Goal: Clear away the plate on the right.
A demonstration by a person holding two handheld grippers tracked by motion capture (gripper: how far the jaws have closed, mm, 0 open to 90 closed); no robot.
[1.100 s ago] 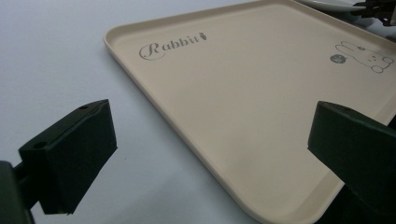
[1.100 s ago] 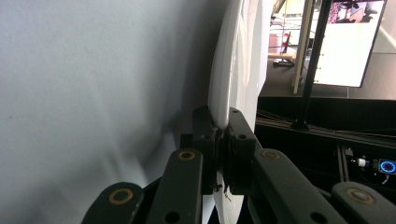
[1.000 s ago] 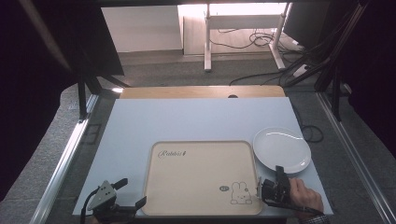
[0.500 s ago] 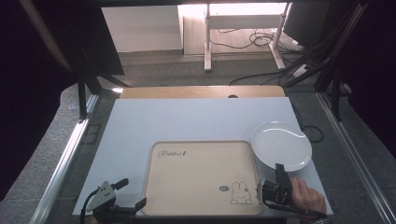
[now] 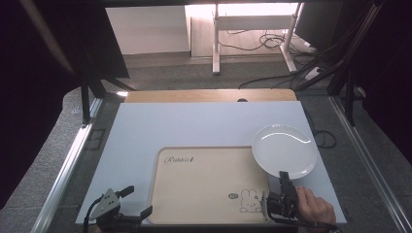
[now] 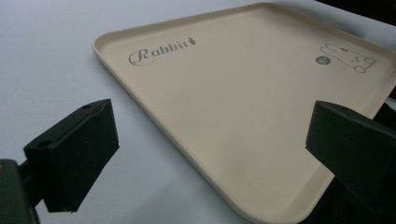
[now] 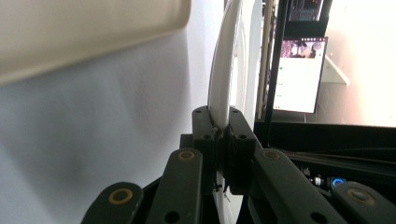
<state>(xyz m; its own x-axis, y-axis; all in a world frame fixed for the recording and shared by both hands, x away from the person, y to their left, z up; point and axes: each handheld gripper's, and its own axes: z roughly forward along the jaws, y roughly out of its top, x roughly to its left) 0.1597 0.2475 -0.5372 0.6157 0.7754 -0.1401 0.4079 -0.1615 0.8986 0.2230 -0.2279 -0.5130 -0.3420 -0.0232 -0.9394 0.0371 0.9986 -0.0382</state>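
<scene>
the plate (image 5: 284,151) has come left since a second ago, its edge now over the tray (image 5: 209,187) corner, my right gripper (image 5: 282,180) clamped on its near rim, left gripper (image 5: 137,205) jaws apart by the tray; i'd guess it's bound for the tray.

- The plate (image 5: 284,150) looks glossy white, like glazed ceramic, with bright highlights along its rim.
- The tray (image 5: 204,184) is smooth cream plastic with a soft satin sheen and printed lettering.
- The table top (image 5: 194,126) is matt pale grey, with a wooden strip (image 5: 209,95) behind it.
- The gripper pads (image 6: 74,154) are matt black plastic.
</scene>
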